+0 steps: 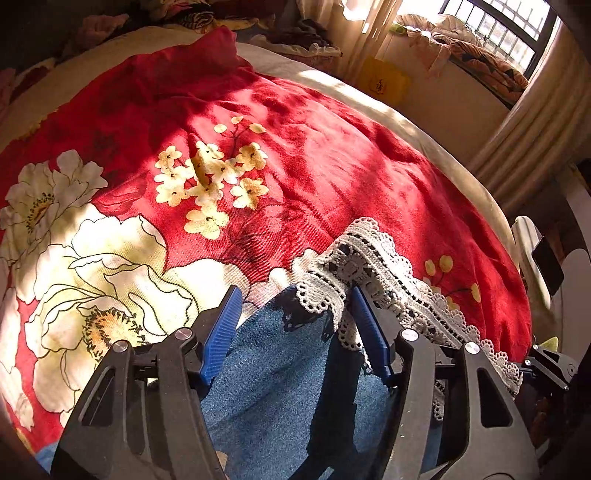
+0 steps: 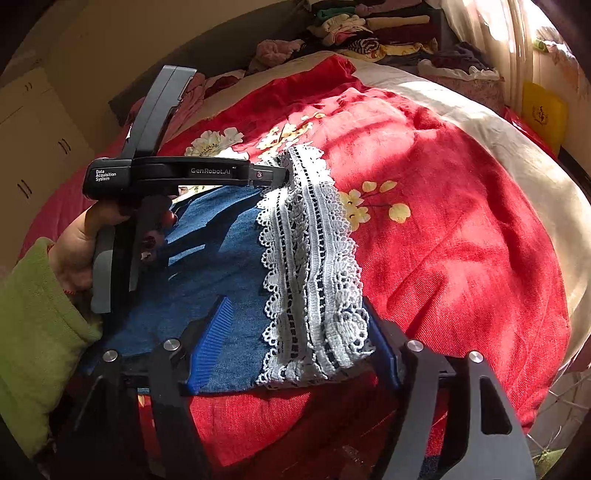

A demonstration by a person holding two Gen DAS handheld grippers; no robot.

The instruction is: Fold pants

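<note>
The pants are blue denim [image 1: 280,376] with a white lace hem [image 1: 380,273], lying on a red floral bedspread [image 1: 295,155]. My left gripper [image 1: 295,325] is open, its blue pads on either side of the denim and lace edge. In the right wrist view the denim [image 2: 221,258] and the lace hem [image 2: 314,266] lie between the open fingers of my right gripper [image 2: 299,332]. The left gripper [image 2: 284,173], held by a hand in a green sleeve, sits at the far end of the lace.
The bedspread [image 2: 461,240] covers a bed with a cream sheet edge [image 2: 517,147]. Piles of clothes [image 2: 369,33] lie at the head of the bed. A yellow bag [image 1: 384,81] and a window with curtains [image 1: 517,122] stand to the right.
</note>
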